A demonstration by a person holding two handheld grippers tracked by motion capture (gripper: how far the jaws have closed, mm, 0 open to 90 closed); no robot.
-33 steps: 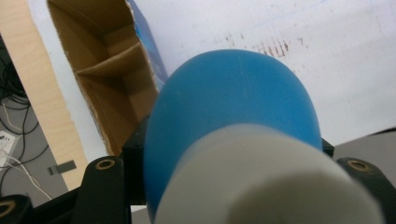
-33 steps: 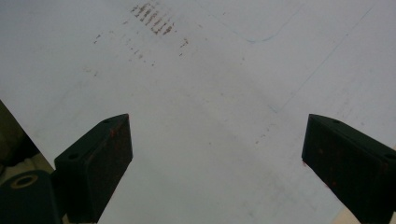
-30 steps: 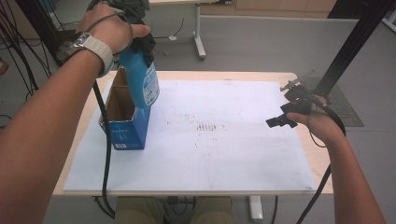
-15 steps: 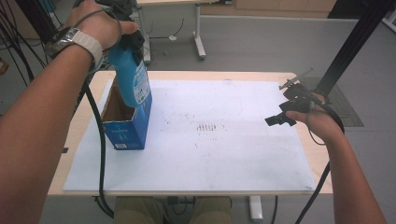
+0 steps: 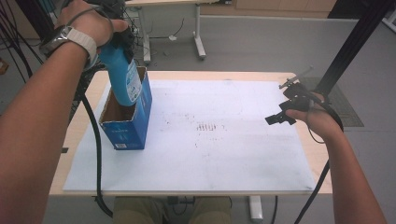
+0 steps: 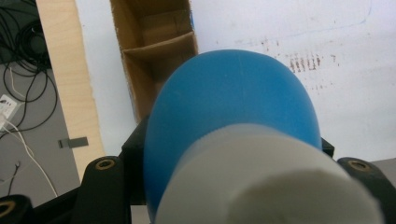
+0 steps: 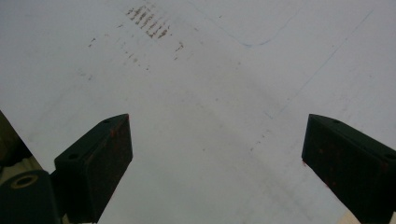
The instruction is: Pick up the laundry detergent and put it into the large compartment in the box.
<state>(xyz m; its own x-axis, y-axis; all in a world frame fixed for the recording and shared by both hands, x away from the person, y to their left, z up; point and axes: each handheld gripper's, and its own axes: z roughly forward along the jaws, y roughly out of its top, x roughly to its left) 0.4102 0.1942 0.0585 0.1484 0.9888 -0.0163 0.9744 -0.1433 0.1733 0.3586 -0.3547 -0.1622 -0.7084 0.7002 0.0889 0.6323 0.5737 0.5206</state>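
The left hand-held gripper (image 5: 122, 44) was squeezed tight on a blue bottle (image 5: 124, 80), whose bottom dipped into the open blue box (image 5: 127, 122). The right hand-held gripper (image 5: 284, 109), far from the box, was wide open and empty.

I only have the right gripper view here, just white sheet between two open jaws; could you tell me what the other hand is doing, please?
Observer: The left gripper is shut on a blue bottle, bottom end down.
Operator: Thank you. Where is it taking the bottle?
Observer: The bottle's lower end sits over the open top of a blue cardboard box at the table's left side.
Operator: Is there room inside the box?
Observer: The left gripper view shows bare cardboard compartments split by a divider; I see nothing in them.
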